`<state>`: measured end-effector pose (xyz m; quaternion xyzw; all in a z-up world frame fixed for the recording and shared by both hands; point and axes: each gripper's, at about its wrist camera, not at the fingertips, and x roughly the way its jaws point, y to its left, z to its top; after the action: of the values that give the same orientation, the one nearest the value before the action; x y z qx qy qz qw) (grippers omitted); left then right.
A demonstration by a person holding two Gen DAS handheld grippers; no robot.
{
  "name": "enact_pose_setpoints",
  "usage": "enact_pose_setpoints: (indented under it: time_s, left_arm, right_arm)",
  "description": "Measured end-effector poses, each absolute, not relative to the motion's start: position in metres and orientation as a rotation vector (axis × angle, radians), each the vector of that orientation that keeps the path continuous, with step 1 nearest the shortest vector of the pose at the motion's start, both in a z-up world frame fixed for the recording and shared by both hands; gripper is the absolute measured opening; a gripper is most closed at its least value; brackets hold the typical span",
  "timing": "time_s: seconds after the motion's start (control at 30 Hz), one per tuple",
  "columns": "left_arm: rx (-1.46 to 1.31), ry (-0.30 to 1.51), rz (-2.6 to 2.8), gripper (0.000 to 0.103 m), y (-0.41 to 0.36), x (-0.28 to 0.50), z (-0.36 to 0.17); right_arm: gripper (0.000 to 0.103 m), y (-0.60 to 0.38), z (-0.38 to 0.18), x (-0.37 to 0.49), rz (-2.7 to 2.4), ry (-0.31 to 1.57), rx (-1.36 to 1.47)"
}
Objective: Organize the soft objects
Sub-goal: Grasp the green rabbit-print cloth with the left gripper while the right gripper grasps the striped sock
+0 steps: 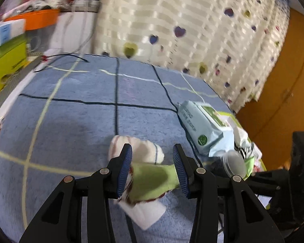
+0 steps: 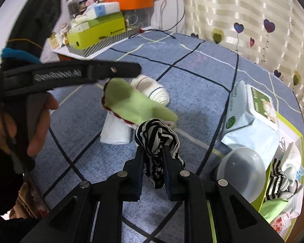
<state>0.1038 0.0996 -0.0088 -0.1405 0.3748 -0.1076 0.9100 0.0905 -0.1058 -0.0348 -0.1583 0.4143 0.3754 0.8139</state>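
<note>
Green sock (image 1: 152, 179) — striped sock (image 2: 157, 141) bunched

Two grippers: the left (image 1: 152, 162) and the right (image 2: 153, 151). One green sock (image 2: 135, 105), one white sock (image 2: 154, 91), one folded white cloth (image 2: 115, 131) and one striped sock (image 2: 158, 137) in the right gripper; more striped fabric (image 2: 277, 184) lies in the green box (image 2: 289, 129), count unclear. One wipes pack (image 2: 251, 119), one clear lid (image 2: 241, 172), one blue towel (image 1: 71, 121), one orange tub (image 2: 135, 2).
</note>
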Motion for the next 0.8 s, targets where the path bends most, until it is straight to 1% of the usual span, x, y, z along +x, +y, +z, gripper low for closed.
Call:
enact_pose_setpoints:
  time_s: [0.37, 0.73, 0.8]
  left_arm:
    - [-0.048, 0.842, -0.301, 0.043, 0.073, 0.082, -0.021]
    - [0.182, 0.856, -0.363, 0.044, 0.051, 0.067, -0.026]
    - [0.211, 0.859, -0.367, 0.046, 0.047, 0.064, -0.027]
  right_arm:
    - [0.016, -0.129, -0.022, 0.092, 0.768, 0.853, -0.29]
    - [0.016, -0.139, -0.015, 0.089, 0.768, 0.835, -0.268]
    - [0.016, -0.139, -0.015, 0.088, 0.769, 0.835, -0.265]
